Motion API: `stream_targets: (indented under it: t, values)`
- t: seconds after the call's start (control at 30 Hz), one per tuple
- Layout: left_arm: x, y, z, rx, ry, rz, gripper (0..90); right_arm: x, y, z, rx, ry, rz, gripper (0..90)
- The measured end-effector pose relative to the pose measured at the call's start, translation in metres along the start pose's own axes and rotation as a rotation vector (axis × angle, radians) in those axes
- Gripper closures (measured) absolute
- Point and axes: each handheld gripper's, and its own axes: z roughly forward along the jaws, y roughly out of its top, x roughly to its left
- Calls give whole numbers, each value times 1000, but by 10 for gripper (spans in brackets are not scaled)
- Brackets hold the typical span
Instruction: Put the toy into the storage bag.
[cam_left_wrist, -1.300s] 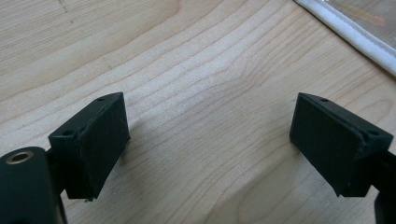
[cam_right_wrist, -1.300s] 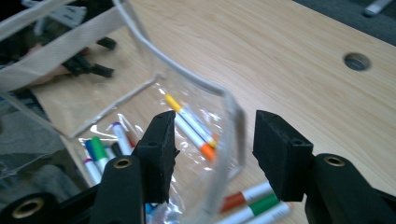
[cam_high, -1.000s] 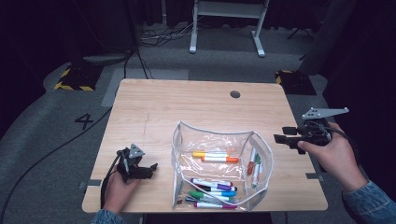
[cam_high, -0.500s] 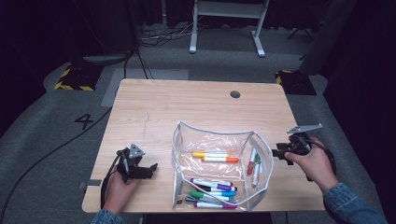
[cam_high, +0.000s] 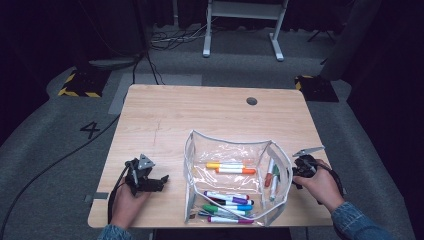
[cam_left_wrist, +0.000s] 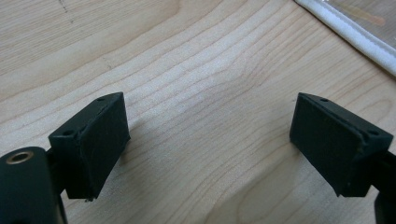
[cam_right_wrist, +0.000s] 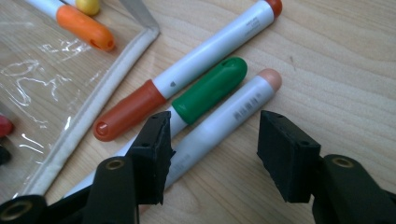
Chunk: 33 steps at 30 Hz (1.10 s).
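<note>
Markers lie right under the right gripper (cam_right_wrist: 212, 140): in the right gripper view a pale-tipped marker (cam_right_wrist: 224, 123) runs between the two spread fingers (cam_right_wrist: 154, 149), held by neither, with a green-capped marker (cam_right_wrist: 208, 91) touching it on the far side of the left-hand finger and an orange-capped marker (cam_right_wrist: 182, 77) just beyond that. All three rest on the bare desk (cam_right_wrist: 336, 70), beside the white-edged clear pouch (cam_right_wrist: 88, 102) that lies off to the left of the fingers. Compared with a second ago, the right gripper (cam_high: 302, 167) has come down from the desk's right edge, where it was raised and well clear of the pouch (cam_high: 232, 182), and now sits low against the pouch's right side, over the markers there. The left gripper (cam_left_wrist: 205, 140) has not moved: its fingers (cam_left_wrist: 93, 135) stand wide apart over plain wood, gripping nothing, with only the pouch's white edge (cam_left_wrist: 350, 32) showing far ahead to their right. The pouch and the markers inside it lie as before.
</note>
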Motion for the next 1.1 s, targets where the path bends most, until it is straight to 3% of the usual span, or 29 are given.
stream_targets:
  t: [0.2,0.33,0.43,0.6,0.8,1.1]
  values:
    - [0,0,0,0,0,0,119,-4,-5,-1,29,-55,-18,544]
    - [0,0,0,0,0,0,119,-5,-7,-4,60,-119,-36,681]
    - [0,0,0,0,0,0,119,-6,-8,-6,70,-139,-13,762]
    - [0,0,0,0,0,0,119,-9,-11,-8,55,-132,38,765]
    - [0,0,0,0,0,0,119,-11,-13,-14,38,-87,75,766]
    - [0,0,0,0,0,0,119,-7,-7,-47,-50,-13,87,766]
